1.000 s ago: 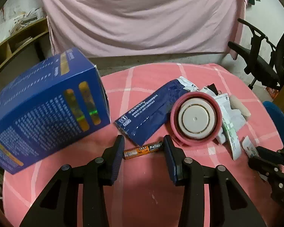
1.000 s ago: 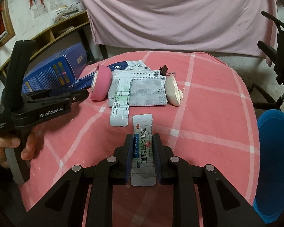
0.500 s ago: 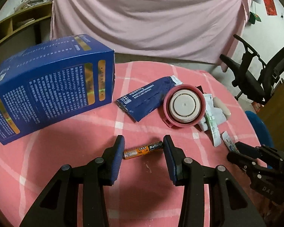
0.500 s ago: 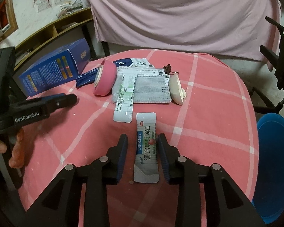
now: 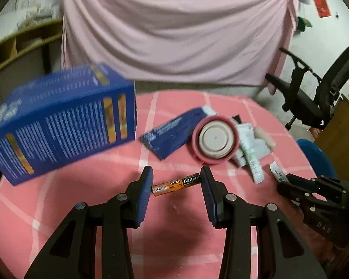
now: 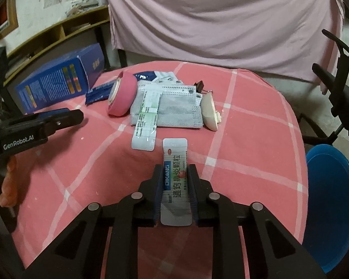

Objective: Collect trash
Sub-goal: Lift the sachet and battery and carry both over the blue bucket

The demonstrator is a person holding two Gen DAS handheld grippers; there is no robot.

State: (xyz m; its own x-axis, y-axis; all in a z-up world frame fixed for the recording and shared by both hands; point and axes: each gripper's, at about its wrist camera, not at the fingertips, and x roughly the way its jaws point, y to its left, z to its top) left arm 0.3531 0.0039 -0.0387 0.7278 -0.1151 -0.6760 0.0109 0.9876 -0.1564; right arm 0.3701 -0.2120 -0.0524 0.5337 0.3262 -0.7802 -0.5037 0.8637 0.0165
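The left gripper (image 5: 176, 183) reaches forward low over the pink checked tablecloth (image 5: 81, 209), its 2 blue-padded fingers level and pointing at the far end of the table. An AAA battery (image 5: 176, 184) sits crosswise between the pads, one end against each, so the jaws are closed on it end to end, with a wide gap left by the battery's length. In the right wrist view this gripper comes in from the left edge, gripped by the person's hand (image 6: 7, 186), of which only a few fingertips show.

The right gripper (image 6: 175, 181) also points forward across the table, its jaws nearly together and clamped on the long sides of a white and blue medicine sachet (image 6: 175, 181). The sachet's far end sticks out ahead of the fingers.

A blue box (image 5: 60, 125) lies at the table's left, blurred in the left wrist view, its print unreadable. Beyond the battery are a dark blue packet (image 5: 167, 137), a pink roll of tape (image 5: 215, 139) on edge, and grey face masks (image 6: 174, 109). The tape hides part of the masks and the packet. A blue bin (image 6: 332, 204) stands off the table's right side, cut off by the frame edge.
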